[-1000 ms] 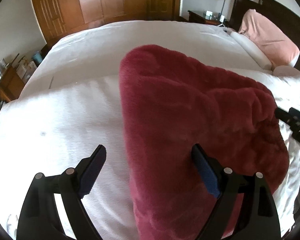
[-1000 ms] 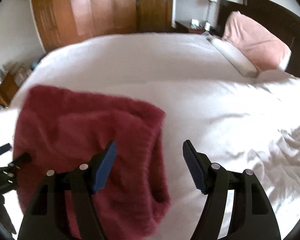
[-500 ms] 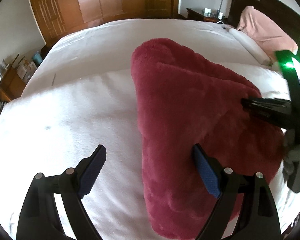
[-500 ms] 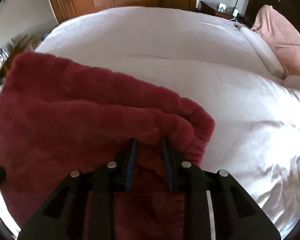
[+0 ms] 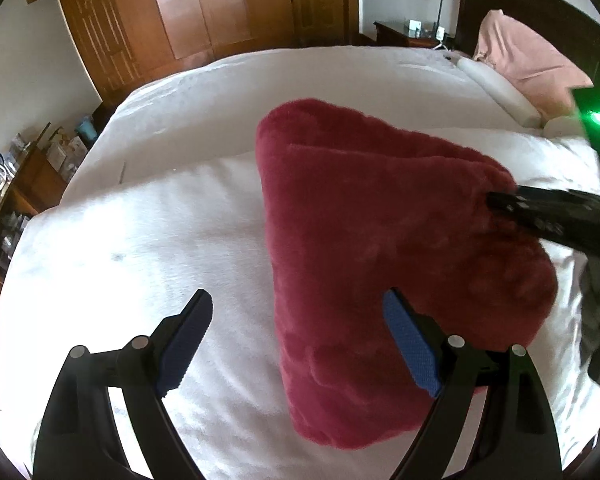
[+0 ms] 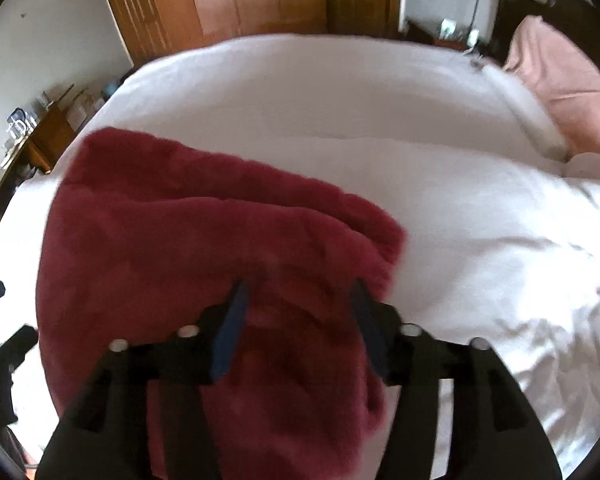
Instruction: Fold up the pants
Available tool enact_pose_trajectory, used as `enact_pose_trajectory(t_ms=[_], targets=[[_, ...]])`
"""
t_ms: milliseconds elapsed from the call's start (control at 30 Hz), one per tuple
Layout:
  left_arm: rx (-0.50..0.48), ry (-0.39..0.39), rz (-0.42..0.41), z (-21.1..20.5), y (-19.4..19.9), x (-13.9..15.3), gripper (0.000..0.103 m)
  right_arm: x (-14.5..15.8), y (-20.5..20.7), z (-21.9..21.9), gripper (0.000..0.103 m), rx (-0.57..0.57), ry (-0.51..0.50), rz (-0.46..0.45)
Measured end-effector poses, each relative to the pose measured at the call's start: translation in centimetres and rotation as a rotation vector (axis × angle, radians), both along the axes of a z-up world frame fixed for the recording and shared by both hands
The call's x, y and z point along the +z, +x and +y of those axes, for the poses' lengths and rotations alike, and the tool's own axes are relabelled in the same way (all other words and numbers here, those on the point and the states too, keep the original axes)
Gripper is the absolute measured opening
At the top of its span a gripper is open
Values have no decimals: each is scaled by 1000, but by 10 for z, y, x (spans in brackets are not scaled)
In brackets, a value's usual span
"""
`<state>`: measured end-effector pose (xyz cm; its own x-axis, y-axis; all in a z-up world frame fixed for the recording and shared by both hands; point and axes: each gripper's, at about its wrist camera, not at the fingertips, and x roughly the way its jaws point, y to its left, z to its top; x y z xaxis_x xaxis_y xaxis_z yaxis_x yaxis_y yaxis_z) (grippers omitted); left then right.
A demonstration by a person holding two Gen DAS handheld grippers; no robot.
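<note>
1. Half a second ago my right gripper (image 6: 298, 322) was pinched almost shut on the top fold of the pants (image 6: 204, 276). Now its two fingers stand apart, with the plush fabric lying between and under them. The right wrist view is smeared with motion blur.
2. My left gripper (image 5: 298, 334) has not changed: fingers spread wide, nothing between them. Its left finger is over bare bedding, its right finger (image 5: 410, 344) over the near edge of the pants.
3. From the left wrist view, the right gripper (image 5: 548, 216) reaches in from the right at the far right edge of the fabric, much where it was half a second ago, with a green light glowing above it.
4. The pants lie folded on the white duvet (image 5: 148, 248), a thick, dark red, fleecy bundle, roughly triangular from the left, with a layered edge showing along the top.
5. The duvet is soft and lightly creased, more rumpled toward my right.
6. A pink pillow (image 5: 528, 68) leans on the dark headboard; wooden wardrobe doors (image 5: 204, 12) stand beyond the bed.
</note>
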<state>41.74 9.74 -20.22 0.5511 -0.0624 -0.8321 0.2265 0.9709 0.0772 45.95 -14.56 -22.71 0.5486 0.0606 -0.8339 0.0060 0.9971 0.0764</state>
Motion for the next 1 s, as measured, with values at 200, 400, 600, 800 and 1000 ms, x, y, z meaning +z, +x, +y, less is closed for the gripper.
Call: enact_pose_trajectory(t_ms=[200, 400, 600, 800, 1000], targets=[[0, -14, -23, -6, -18, 18, 87, 33, -73, -18, 71, -43, 49, -66], [-13, -45, -62, -10, -41, 47, 91, 74, -133, -25, 95, -102, 74, -151], [-62, -67, -124, -14, -65, 80, 98, 116, -176, -3, 100, -114, 71, -210], [-110, -55, -186, -18, -90, 108, 98, 150, -199, 30, 100, -46, -44, -264], [-74, -13, -275, -15, -114, 136, 98, 176, -207, 48, 100, -26, -69, -307]])
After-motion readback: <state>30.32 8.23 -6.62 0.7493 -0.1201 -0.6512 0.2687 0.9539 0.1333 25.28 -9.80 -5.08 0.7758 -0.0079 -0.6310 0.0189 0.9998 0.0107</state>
